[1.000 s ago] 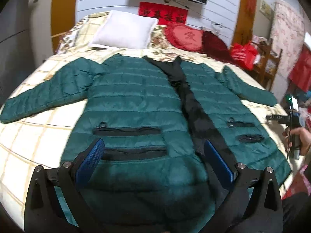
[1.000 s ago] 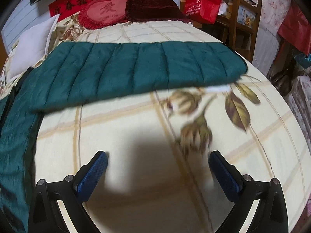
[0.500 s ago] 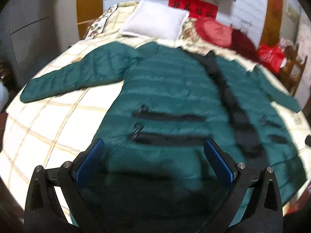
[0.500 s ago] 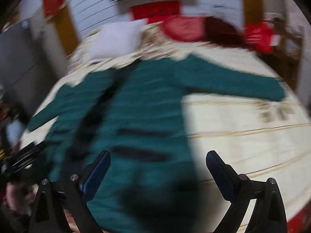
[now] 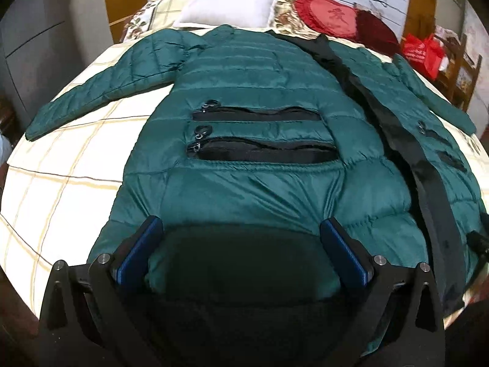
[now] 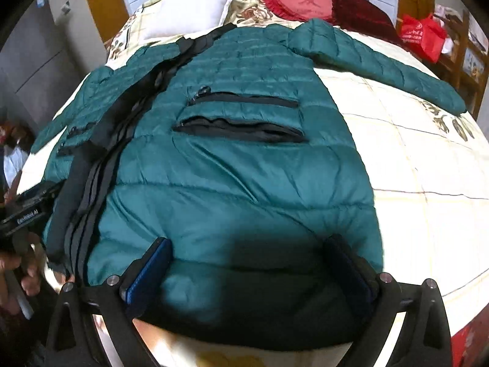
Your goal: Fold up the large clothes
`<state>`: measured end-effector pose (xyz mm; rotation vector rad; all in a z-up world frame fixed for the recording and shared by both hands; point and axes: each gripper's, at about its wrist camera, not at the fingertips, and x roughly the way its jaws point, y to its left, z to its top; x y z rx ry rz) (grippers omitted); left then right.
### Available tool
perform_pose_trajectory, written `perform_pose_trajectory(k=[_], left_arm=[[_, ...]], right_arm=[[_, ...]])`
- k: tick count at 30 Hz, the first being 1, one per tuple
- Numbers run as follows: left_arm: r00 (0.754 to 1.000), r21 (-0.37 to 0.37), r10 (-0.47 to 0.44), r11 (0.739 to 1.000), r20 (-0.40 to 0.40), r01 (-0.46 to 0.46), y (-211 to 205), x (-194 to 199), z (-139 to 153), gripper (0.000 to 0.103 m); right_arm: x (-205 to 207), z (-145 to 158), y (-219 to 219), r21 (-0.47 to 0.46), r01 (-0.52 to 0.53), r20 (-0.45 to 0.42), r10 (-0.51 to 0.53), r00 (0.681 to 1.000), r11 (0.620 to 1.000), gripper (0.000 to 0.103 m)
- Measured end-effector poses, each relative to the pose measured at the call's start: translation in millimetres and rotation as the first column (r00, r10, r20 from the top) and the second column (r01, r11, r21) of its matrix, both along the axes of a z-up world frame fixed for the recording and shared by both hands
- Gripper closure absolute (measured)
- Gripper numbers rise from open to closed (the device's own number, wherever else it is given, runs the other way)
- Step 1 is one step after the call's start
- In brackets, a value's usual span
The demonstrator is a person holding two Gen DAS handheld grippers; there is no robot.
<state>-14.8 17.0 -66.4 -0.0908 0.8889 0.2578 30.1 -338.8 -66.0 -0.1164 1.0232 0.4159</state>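
Observation:
A large dark green puffer coat (image 5: 256, 91) lies flat and front-up on the bed, sleeves spread to both sides, black zipper placket (image 5: 397, 128) down its middle. My left gripper (image 5: 241, 253) hovers open over the hem of the coat's left half, blue pads (image 5: 137, 253) wide apart. My right gripper (image 6: 247, 272) is open over the hem of the other half (image 6: 238, 168), near the bed's front edge. Nothing is between either pair of fingers.
The bed (image 5: 61, 168) has a cream checked cover. A white pillow (image 5: 229, 3) and red cushions (image 5: 330, 15) lie at the head. A red bag (image 6: 421, 36) and wooden chair stand at the right. A hand (image 6: 18, 269) with the other gripper shows at the left edge.
The left gripper came down and forward onto the coat's left hem. The right gripper swung from the right sleeve and bare cover to the coat's lower right half.

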Motion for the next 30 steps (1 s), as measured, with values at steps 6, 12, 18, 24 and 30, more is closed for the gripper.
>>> perform_pose_trajectory(k=[6,12,18,24,30], left_arm=[[1.0,-0.029,0.001,1.0,-0.007,-0.001,-4,12,3,0.0],[0.995,-0.009,0.01,1.0,0.098,-0.009,7,12,53,0.0],[0.969,-0.044,0.023,0.999,0.244,-0.012,3,10,116,0.0],[0.951,-0.054,0.049,0.998,0.305,-0.034,-2,-1,131,0.0],[0.953,0.049,0.151,0.984,0.264,-0.169,-4,14,124,0.0]], right_arm=[[1,-6,14,-0.038,-0.006,0.031,0.007,0.999,0.999,0.0],[8,24,22,-0.076,-0.007,0.0,0.007,1.0,0.997,0.0],[-1,98,29,0.032,0.012,0.259,-0.02,0.966,0.999,0.0],[-19,128,24,0.162,0.054,0.5,-0.129,0.857,0.985,0.0],[-6,105,39,0.174,0.146,0.563,-0.22,0.797,0.974,0.0]])
